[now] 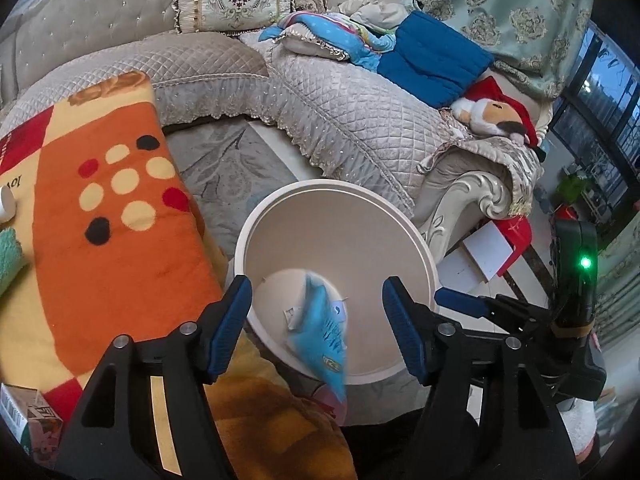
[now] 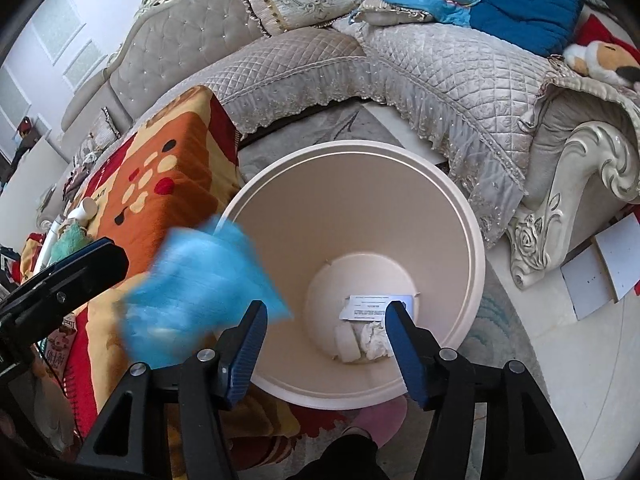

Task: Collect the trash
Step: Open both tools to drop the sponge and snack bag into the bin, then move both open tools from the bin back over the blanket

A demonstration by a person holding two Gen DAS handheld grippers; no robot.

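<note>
I had my left gripper (image 1: 316, 308) standing partly open with nothing pressed between its blue ribbed pads, and the crinkled blue plastic wrapper (image 1: 324, 336) hung blurred in the gap, loose over the round cream plastic waste bin (image 1: 416, 236). My right gripper (image 2: 326, 328) was likewise partly open and empty above the same bin (image 2: 476, 264), where a white printed card (image 2: 372, 307) and crumpled white paper (image 2: 372, 340) lay on the bottom. From that side the blue wrapper (image 2: 196, 292) showed smeared at the bin's rim beside the orange patterned blanket (image 2: 168, 176).
</note>
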